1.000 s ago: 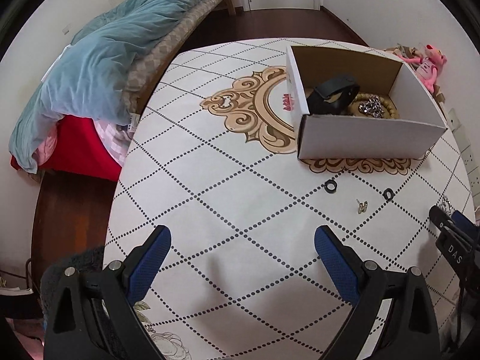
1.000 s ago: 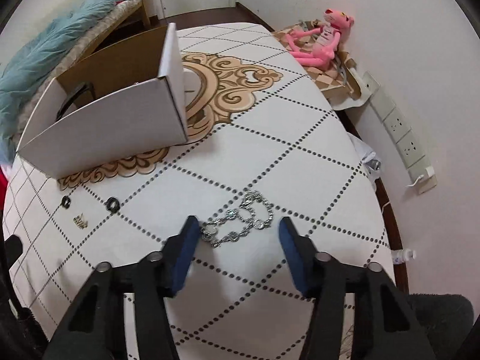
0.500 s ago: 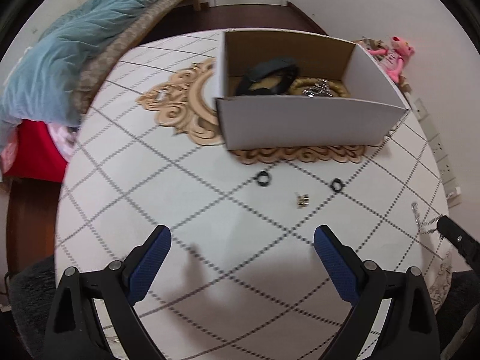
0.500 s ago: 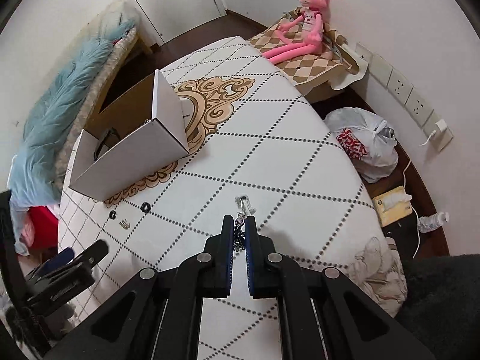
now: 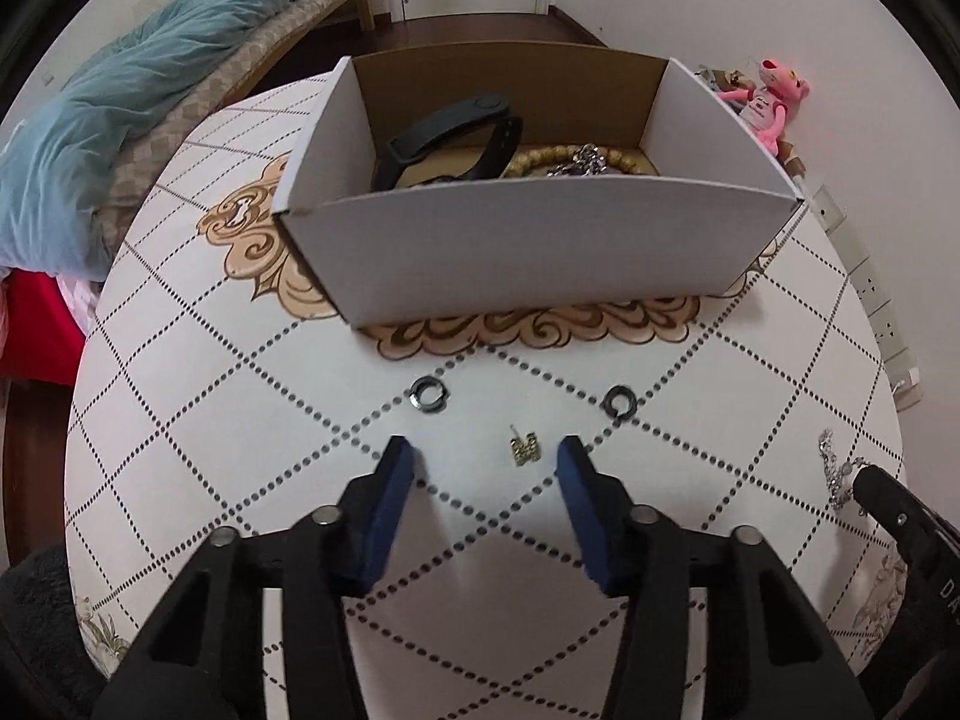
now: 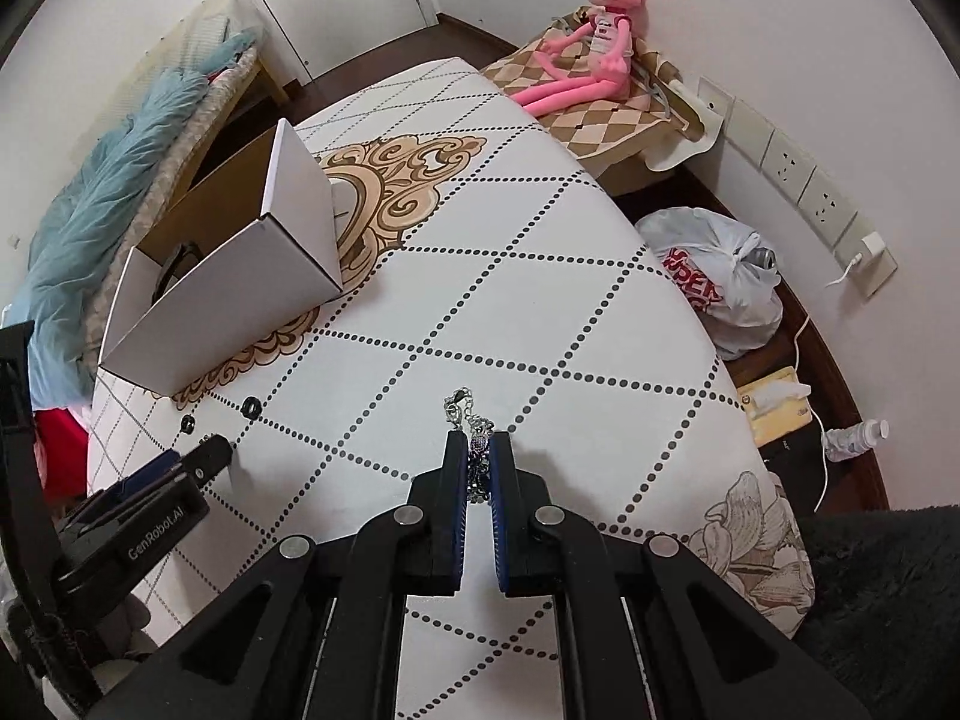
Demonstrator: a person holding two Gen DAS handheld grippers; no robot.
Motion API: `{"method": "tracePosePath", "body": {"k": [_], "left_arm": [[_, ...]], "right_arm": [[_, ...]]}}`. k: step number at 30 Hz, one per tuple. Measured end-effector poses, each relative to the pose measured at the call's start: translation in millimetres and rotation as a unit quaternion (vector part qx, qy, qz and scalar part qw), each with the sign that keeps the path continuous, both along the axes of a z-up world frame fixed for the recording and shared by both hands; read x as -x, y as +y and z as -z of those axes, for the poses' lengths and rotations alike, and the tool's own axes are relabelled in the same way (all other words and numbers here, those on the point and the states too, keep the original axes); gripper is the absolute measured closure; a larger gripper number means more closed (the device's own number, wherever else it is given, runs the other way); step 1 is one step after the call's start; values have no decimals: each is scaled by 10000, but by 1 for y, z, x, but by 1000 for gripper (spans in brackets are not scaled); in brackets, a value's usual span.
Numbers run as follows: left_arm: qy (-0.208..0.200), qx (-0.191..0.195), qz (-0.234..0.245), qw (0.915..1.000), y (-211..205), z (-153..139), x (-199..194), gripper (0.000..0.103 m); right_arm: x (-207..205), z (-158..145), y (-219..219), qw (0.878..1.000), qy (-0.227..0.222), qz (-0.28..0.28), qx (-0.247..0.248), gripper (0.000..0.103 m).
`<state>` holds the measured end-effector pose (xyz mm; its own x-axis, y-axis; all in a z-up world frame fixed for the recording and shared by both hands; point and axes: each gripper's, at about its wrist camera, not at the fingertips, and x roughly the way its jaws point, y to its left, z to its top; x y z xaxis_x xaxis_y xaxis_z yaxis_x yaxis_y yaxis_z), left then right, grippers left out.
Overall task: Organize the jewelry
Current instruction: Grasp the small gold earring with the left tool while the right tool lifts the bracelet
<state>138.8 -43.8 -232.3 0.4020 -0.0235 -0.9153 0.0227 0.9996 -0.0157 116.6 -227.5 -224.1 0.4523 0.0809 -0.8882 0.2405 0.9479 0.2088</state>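
Observation:
A small gold earring [image 5: 524,449] lies on the white patterned table [image 5: 240,450] between the blue fingers of my left gripper [image 5: 485,461]. Its jaws are closing and the pads stand apart from the earring. Two black rings [image 5: 425,394] [image 5: 620,401] lie just beyond it, in front of the white cardboard box [image 5: 528,246]. Inside the box are a black band [image 5: 456,132], a beaded bracelet and a chain. My right gripper [image 6: 478,444] is shut on a silver chain [image 6: 459,408], whose free end trails on the table. The left wrist view shows that chain [image 5: 834,468] at the right edge.
A pink plush toy [image 6: 594,54] sits on a checked cushion past the table's far right edge. A bed with a blue blanket [image 5: 120,108] lies to the left. A tied plastic bag [image 6: 720,282] and wall sockets [image 6: 792,174] are on the right.
The left gripper came forward to the earring and its jaws narrowed around it. The right gripper closed on the silver chain and swung so the table's right side is in view.

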Motion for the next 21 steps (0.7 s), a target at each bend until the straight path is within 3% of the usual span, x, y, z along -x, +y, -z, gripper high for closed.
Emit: {"method": "tracePosePath", "body": {"k": [4, 6, 9, 15, 21], "left_arm": [[-62, 57, 31, 10000, -1, 0, -4, 77], [-90, 105, 49, 9999, 0, 0, -5, 91], [-85, 287, 79, 9995, 1, 0, -5, 97], [-81, 505, 151, 9986, 2, -5, 5, 97], [-242, 779, 281, 9963, 11, -39, 15, 97]], "right_arm": [[-1, 1, -1, 10000, 30, 3, 14, 96], [0, 1, 0, 10000, 41, 4, 15, 96], [0, 0, 1, 10000, 29, -5, 24, 96], [-2, -14, 5, 9999, -112, -88, -34, 96], [-8, -48, 19, 9981, -391, -398, -249, 96]]}}
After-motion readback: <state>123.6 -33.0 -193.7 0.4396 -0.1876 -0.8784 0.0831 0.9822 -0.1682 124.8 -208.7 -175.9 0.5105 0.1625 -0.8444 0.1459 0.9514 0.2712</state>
